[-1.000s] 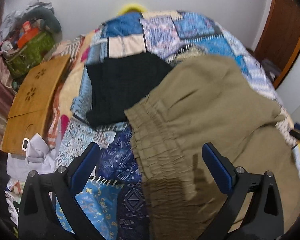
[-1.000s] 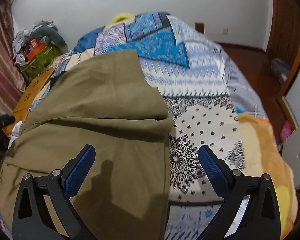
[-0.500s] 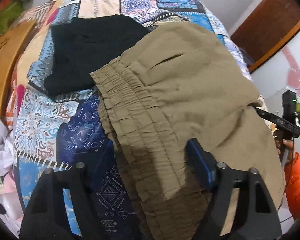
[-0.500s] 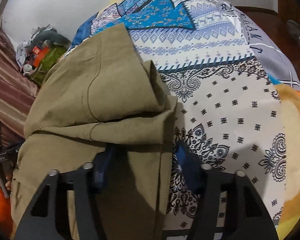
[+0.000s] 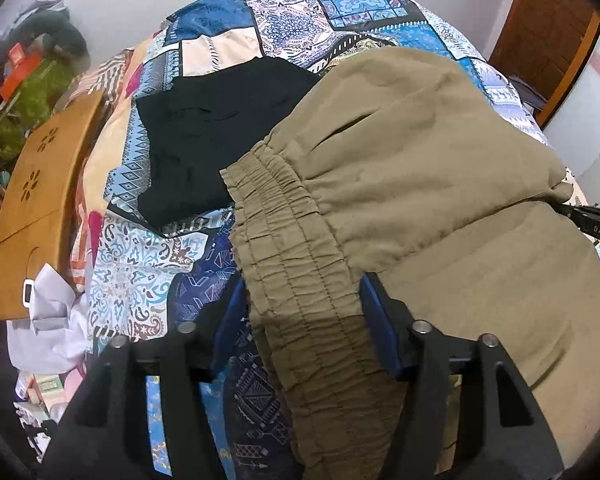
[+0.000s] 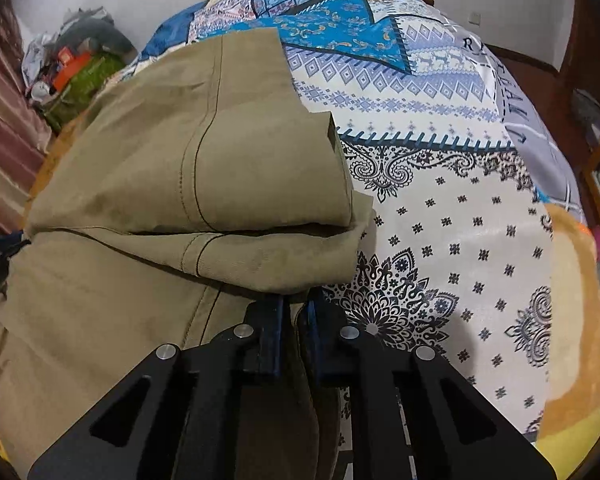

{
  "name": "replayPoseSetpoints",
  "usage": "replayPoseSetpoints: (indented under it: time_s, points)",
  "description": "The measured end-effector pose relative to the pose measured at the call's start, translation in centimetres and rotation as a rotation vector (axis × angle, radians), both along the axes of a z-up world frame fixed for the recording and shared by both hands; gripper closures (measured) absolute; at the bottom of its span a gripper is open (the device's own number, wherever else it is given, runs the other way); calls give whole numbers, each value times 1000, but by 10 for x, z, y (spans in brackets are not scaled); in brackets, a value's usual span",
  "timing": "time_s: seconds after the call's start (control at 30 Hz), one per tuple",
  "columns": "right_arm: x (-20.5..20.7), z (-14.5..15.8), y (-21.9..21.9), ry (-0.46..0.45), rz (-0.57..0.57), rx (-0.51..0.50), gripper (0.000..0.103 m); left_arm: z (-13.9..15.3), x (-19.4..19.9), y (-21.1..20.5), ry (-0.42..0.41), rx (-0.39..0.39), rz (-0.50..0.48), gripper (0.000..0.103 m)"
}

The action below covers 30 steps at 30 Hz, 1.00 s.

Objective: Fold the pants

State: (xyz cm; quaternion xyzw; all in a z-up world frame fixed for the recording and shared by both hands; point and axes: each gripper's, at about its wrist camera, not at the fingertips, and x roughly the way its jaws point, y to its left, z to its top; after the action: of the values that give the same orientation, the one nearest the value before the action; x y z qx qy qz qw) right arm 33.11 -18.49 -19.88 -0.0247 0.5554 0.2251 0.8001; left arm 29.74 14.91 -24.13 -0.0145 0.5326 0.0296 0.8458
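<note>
Here, through my left wrist camera, my left gripper [image 5: 302, 312] has its blue-padded jaws clamped on the gathered elastic waistband [image 5: 296, 256] of the olive-khaki cotton pants [image 5: 420, 152], which lie folded over themselves on the patchwork-printed blue and white bedspread [image 5: 148, 272]. Just beyond the waistband lies a black knitted garment [image 5: 216, 132], flat on the spread. A tan wooden lap desk with flower cut-outs [image 5: 32, 208] leans at the bed's left edge.

Through my right wrist camera, my right gripper [image 6: 294, 320] is pinched tight, its blue pads nipping a thin edge of the same pants [image 6: 172, 184] at their right border. A folded layer with a dark stitched seam bulges just above the fingers. White paisley bedspread [image 6: 460, 220] stretches off to the right.
</note>
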Motion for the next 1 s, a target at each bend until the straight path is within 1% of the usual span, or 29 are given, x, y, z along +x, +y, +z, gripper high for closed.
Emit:
replayPoseSetpoints:
  time_s: [0.07, 0.13, 0.23, 0.3, 0.37, 0.4, 0.43, 0.5, 0.53, 0.57, 0.63, 0.7, 0.8, 0.87, 0.9, 0.93, 1.0]
  points:
    - [0, 5, 4, -9, 31, -41, 93, 1, -1, 4, 6, -6, -2, 32]
    - [-1, 11, 4, -3, 44, -63, 89, 4, 1, 6, 22, -25, 14, 30]
    - [-9, 25, 2, -21, 56, -65, 87, 13, 1, 6, 15, -25, 19, 30]
    - [-15, 37, 2, -59, 81, -62, 82, 20, 1, 4, -3, -11, 2, 30]
    - [-18, 50, 1, -98, 98, -42, 72, 28, 5, 5, -23, -4, -4, 29]
    - [-17, 53, 1, -113, 96, -34, 69, 30, 6, 7, -30, -6, -1, 27]
    - [-15, 59, 0, -133, 89, -22, 65, 32, 9, 9, -37, -13, 7, 25]
    - [-6, 68, -5, -170, 60, 17, 59, 33, 17, 15, -46, -35, 31, 19]
    - [-5, 70, -4, -179, 42, 28, 51, 32, 20, 17, -43, -48, 43, 17]
    - [1, 71, -5, -187, 17, 38, 41, 29, 24, 19, -31, -66, 50, 13]
    - [13, 68, -7, -187, -41, 41, 33, 17, 33, 22, 22, -113, 39, 13]
    - [26, 58, -8, -147, -73, 49, 33, 4, 40, 24, 72, -131, 44, 13]
    - [42, 38, -5, -74, -82, 78, 33, -7, 44, 28, 86, -183, 55, 11]
    - [45, 25, -1, -56, -76, 78, 33, -12, 46, 32, 88, -232, 73, 10]
    - [45, 22, 0, -58, -73, 72, 33, -15, 47, 34, 91, -245, 76, 10]
    - [43, 20, 3, -64, -70, 69, 33, -17, 47, 35, 93, -249, 77, 9]
    - [45, 14, 7, -64, -56, 75, 38, -21, 48, 36, 81, -226, 91, 8]
